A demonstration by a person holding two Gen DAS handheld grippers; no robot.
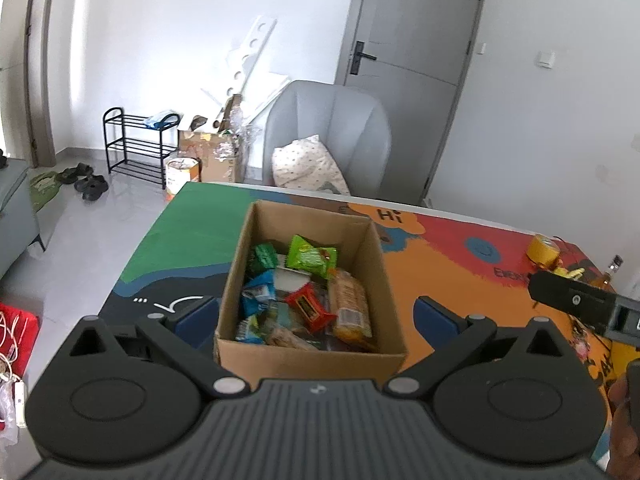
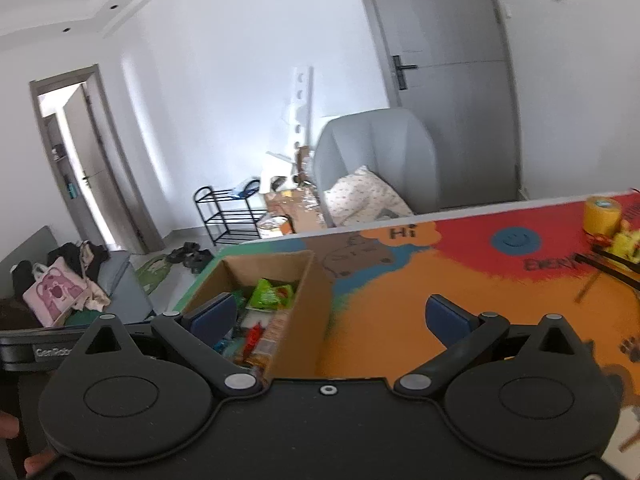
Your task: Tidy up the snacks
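An open cardboard box [image 1: 240, 264] stands on the colourful table [image 1: 440, 264]. Inside lie several snack packets: a green one [image 1: 312, 257], a blue one [image 1: 258, 292], a red one [image 1: 310, 308] and an orange-yellow one [image 1: 352, 306]. My left gripper [image 1: 316, 316] hovers over the box, open, its blue fingers [image 1: 196, 320] spread wider than the box and holding nothing. My right gripper [image 2: 328, 316] is open and empty, above the box's right wall [image 2: 308, 308] and the orange tabletop. The green packet [image 2: 269, 294] shows there too. Part of the right gripper's body [image 1: 576, 302] appears at the left view's right edge.
A yellow tape roll [image 1: 543, 249] and small yellow items [image 2: 624, 242] sit at the table's far right. Behind the table stands a grey armchair [image 1: 332, 136] with a cushion. A black shoe rack [image 1: 132, 144], cartons and shoes are on the floor at left.
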